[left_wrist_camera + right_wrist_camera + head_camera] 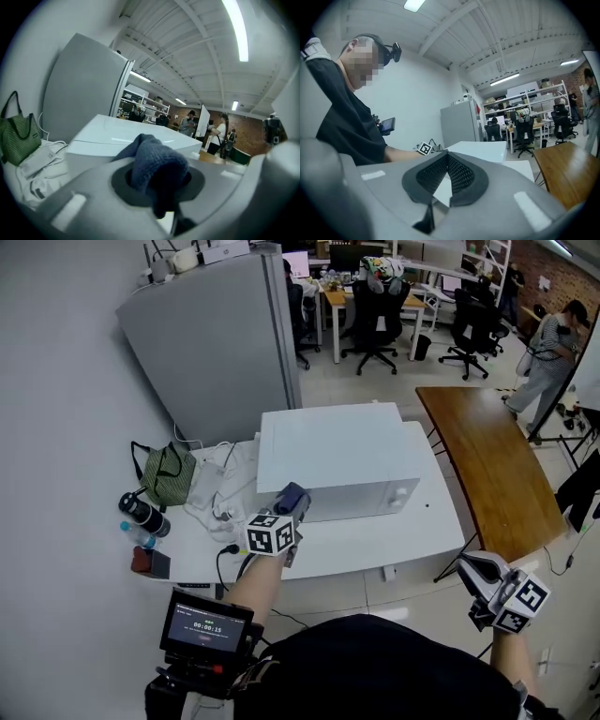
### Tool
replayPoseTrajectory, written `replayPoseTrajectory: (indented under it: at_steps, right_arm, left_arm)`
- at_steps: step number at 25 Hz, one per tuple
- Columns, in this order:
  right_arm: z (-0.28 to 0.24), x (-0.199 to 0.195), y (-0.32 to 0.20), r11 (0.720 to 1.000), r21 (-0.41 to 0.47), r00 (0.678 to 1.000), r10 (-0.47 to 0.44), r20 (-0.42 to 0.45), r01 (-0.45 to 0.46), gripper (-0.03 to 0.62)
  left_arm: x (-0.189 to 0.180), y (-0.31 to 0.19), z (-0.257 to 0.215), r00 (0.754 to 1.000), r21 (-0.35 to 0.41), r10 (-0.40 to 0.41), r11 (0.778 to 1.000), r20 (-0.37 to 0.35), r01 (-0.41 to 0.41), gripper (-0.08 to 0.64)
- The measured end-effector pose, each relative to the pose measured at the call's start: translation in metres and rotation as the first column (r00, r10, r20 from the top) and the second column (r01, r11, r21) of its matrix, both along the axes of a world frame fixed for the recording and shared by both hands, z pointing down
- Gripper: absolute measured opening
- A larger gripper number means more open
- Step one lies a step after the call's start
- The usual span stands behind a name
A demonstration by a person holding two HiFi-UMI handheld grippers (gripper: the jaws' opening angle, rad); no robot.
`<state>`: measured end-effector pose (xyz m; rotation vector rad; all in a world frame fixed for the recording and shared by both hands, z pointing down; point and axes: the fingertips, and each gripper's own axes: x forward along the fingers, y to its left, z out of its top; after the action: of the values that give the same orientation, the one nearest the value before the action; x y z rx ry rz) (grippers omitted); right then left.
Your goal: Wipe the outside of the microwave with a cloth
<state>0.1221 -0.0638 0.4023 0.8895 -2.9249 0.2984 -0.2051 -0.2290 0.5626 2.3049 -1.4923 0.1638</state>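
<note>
Left hand-held gripper (291,507) clamps dark blue knitted cloth (157,161) at front corner of white boxy microwave (337,460) | right hand-held gripper (447,161) closed, empty, aside | wiping looks barely begun

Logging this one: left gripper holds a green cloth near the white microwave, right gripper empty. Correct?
The cloth is dark blue, not green; the left gripper view shows it. The left gripper does hold it near the white microwave, and the right gripper is empty.
</note>
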Motion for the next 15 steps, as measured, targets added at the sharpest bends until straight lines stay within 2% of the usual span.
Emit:
replayPoseTrajectory:
  at_steps: [8, 12, 15]
  right_arm:
    - [0.024, 0.201, -0.024, 0.988, -0.036, 0.986, 0.154, 0.06, -0.152, 0.005]
    - [0.029, 0.254, -0.03, 0.983, -0.035, 0.98, 0.184, 0.071, -0.182, 0.005]
    - [0.028, 0.279, -0.031, 0.979, -0.03, 0.975, 0.205, 0.088, -0.204, 0.005]
  left_arm:
    - [0.152, -0.038, 0.004, 0.996, -0.031, -0.036, 0.999, 0.08, 0.039, 0.055]
    - [0.237, -0.054, 0.004, 0.992, -0.059, 0.089, 0.995, 0.093, -0.083, 0.055]
    - [0.3, -0.065, 0.008, 0.984, -0.105, 0.169, 0.981, 0.054, -0.163, 0.057]
